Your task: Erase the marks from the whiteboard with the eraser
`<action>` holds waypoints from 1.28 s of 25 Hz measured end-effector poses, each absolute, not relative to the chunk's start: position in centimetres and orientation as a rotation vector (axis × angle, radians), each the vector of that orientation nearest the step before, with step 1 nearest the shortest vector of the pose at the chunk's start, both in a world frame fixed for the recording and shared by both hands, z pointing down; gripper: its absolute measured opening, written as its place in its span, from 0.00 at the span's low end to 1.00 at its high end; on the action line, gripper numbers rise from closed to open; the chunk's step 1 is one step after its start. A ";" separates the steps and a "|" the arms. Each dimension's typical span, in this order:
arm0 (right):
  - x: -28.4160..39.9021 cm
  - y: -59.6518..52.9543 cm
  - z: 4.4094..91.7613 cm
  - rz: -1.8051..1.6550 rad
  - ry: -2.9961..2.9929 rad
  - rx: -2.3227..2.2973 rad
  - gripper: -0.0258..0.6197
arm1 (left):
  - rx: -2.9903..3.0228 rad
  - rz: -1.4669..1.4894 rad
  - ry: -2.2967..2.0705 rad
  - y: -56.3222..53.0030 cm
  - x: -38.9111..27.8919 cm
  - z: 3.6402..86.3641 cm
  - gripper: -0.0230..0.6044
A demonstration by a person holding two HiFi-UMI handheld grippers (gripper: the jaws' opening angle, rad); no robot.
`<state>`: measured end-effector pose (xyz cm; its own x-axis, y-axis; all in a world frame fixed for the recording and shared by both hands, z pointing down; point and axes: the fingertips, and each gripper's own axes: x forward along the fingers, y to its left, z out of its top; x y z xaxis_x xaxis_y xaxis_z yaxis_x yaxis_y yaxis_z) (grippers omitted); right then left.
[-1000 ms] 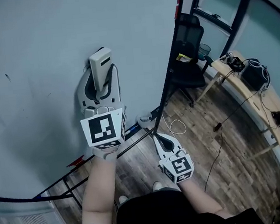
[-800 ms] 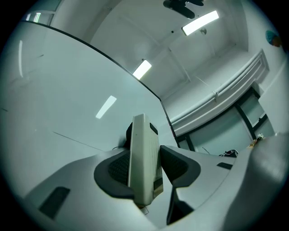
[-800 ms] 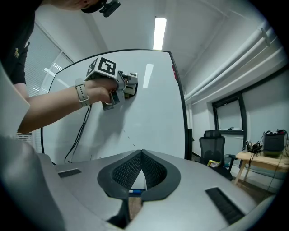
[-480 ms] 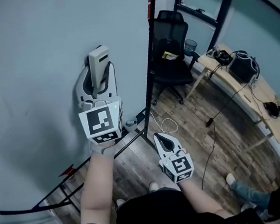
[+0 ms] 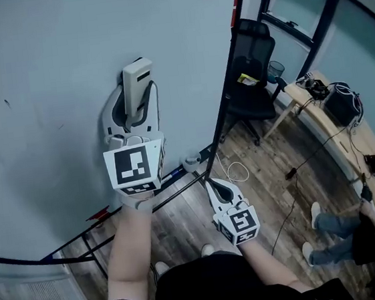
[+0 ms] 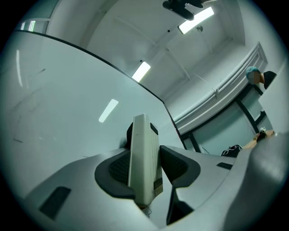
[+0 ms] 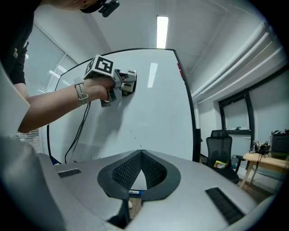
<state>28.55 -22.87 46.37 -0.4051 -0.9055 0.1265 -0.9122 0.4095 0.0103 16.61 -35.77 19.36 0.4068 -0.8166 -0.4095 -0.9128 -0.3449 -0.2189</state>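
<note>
Nearest the body, the right tool (image 5: 214,184) hangs low over the wooden floor (image 5: 257,171) with its jaws together on nothing, their tips meeting in its own view (image 7: 141,151). Higher up, the left tool (image 5: 135,99) is clamped on the eraser (image 5: 137,76), its 2 ribbed pads pressing the long flat sides near the lower end (image 6: 143,169), so that more than half of the block stands clear above the jaws. The eraser is a cream, slab-shaped block with rounded corners and a dark layer along the edge turned to the whiteboard (image 5: 43,68), probably felt. It looks light and stiff, with a smooth plastic shell, so a hold across the 2 broad sides seems right. Gripped this low, though, it may pivot between the pads when pushed hard. It sits at the board's surface, though actual contact cannot be told. The board is pale and nearly clean, and only a few short, thin marks (image 5: 9,104) show to the left. Beyond its edge stands a black chair (image 5: 253,64).
</note>
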 end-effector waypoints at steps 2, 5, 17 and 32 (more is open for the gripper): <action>27.4 -22.8 46.4 0.093 -2.562 1.615 0.08 | -2.237 0.326 1.488 -35.0 15.1 19.0 0.34; 25.5 -22.6 46.3 0.086 -2.596 1.559 0.08 | -2.194 0.330 1.505 -33.8 13.1 18.5 0.34; 15.0 -22.0 46.6 0.085 -2.689 1.365 0.08 | -2.060 0.321 1.621 -29.4 1.2 18.7 0.34; 7.4 -21.1 45.9 0.061 -2.750 1.257 0.08 | -2.071 0.391 1.684 -26.5 -6.9 17.1 0.34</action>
